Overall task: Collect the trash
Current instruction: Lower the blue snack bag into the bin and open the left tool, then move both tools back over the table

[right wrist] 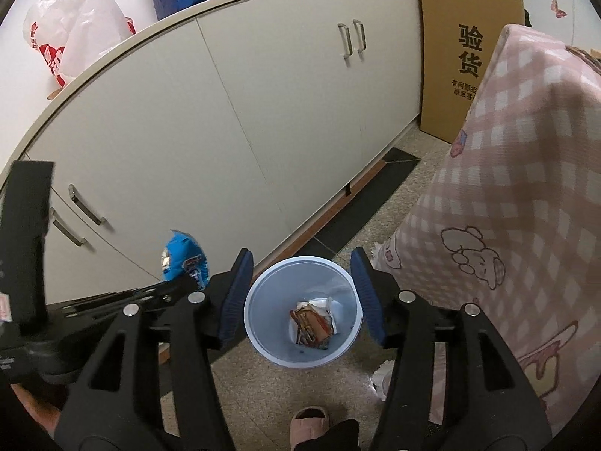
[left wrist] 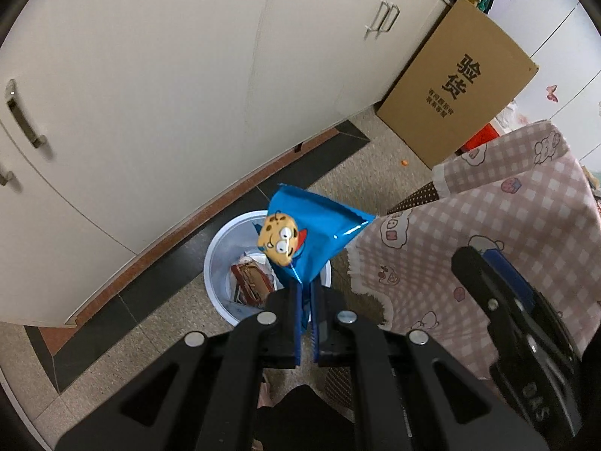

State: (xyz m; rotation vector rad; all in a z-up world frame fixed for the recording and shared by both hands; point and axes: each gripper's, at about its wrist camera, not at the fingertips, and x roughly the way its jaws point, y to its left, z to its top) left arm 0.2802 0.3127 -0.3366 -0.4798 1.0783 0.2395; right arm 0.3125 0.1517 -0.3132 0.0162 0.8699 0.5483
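Observation:
My left gripper (left wrist: 305, 293) is shut on a blue snack wrapper (left wrist: 315, 225) with a yellow cartoon face, held above the near rim of a white trash bin (left wrist: 218, 259) on the floor. The bin holds a brown wrapper (left wrist: 249, 282). In the right wrist view my right gripper (right wrist: 302, 293) is open and empty, above the same bin (right wrist: 263, 300), with the brown wrapper (right wrist: 313, 325) inside. The left gripper (right wrist: 176, 285) with the blue wrapper (right wrist: 184, 255) shows at the left there.
Cream cabinets (right wrist: 225, 131) run along the far side. A cardboard box (left wrist: 458, 79) leans at the right. A table with a pink checked cloth (right wrist: 507, 206) stands close on the right. A slippered foot (right wrist: 310, 419) is below the bin.

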